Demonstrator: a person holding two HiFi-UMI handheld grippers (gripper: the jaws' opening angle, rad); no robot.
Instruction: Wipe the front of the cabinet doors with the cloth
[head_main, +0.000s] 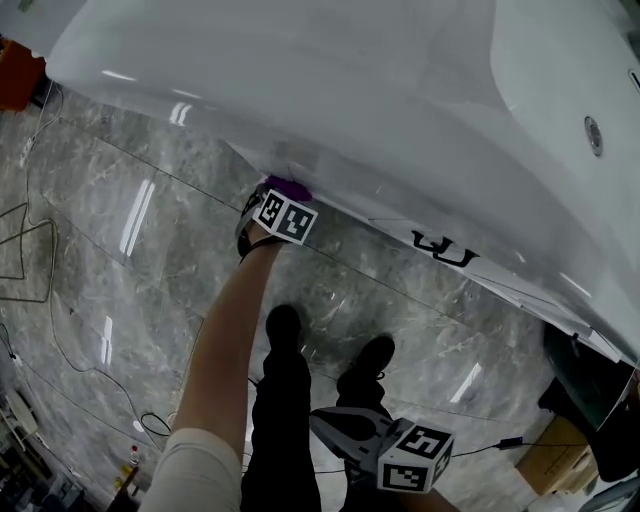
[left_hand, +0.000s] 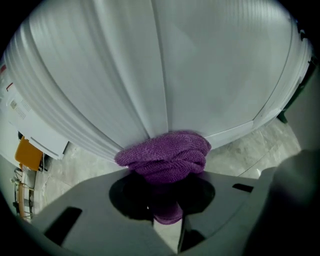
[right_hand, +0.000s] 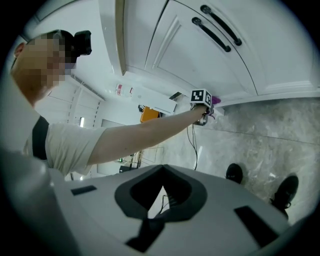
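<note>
The purple cloth (left_hand: 165, 157) is bunched up and pressed against the bottom edge of the white cabinet doors (left_hand: 210, 70), right at the seam between two panels. My left gripper (left_hand: 167, 192) is shut on the cloth, at the end of an outstretched arm. From the head view, the cloth (head_main: 290, 187) shows just past the left gripper (head_main: 278, 200), under the cabinet's (head_main: 330, 100) overhang. My right gripper (head_main: 335, 425) hangs low near the person's legs, well back from the doors. In its own view the right gripper (right_hand: 155, 202) holds nothing and its jaws meet; the left gripper (right_hand: 202, 100) and cloth (right_hand: 215, 100) appear far off.
Black door handles (head_main: 445, 250) sit to the right of the wiped spot. The grey marble floor (head_main: 130, 200) carries loose cables (head_main: 40, 260). An orange object (head_main: 18, 75) stands at the far left, a cardboard box (head_main: 560, 460) at the lower right. The person's shoes (head_main: 372, 355) stand below the cabinet.
</note>
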